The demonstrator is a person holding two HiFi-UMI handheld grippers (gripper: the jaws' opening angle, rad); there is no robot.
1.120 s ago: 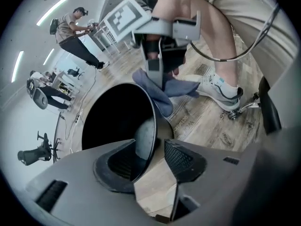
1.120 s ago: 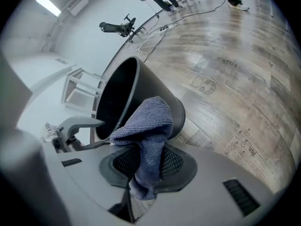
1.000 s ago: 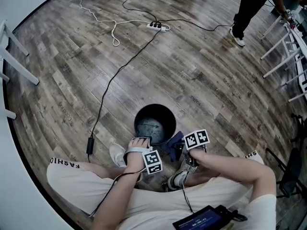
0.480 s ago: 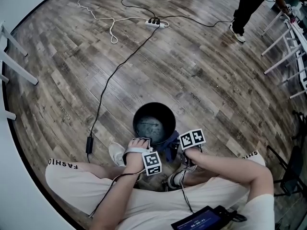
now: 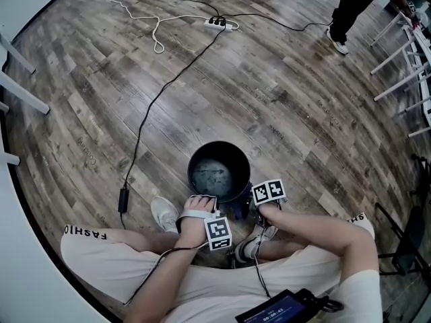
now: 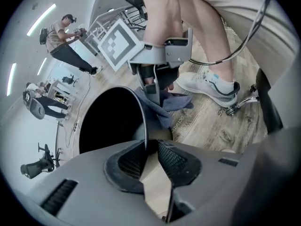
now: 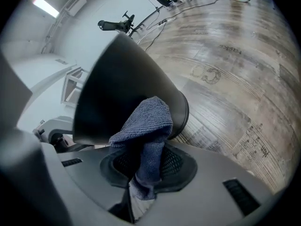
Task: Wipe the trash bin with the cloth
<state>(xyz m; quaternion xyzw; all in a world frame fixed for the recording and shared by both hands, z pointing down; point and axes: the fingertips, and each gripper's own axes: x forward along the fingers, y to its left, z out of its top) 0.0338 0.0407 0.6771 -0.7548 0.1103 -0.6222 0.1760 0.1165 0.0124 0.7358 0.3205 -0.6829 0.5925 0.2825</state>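
The trash bin [image 5: 217, 170] is stood upright on the wooden floor [image 5: 269, 93], between the person's shoes [image 5: 163, 214]. Its near rim is taken between the jaws of the left hand-held gripper [image 6: 149, 147], which have just been closing and appear pressed on it. The blue cloth [image 7: 146, 126] is clamped in the right hand-held gripper [image 7: 146, 163], against the bin's outer wall.

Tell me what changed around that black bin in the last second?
The left gripper has just been closing its jaws onto the rim of the black round trash bin and now pinches it. The right gripper, clamping the blue towelling cloth, sank lower along the bin's outer wall. The bin kept its place on the wooden plank floor.
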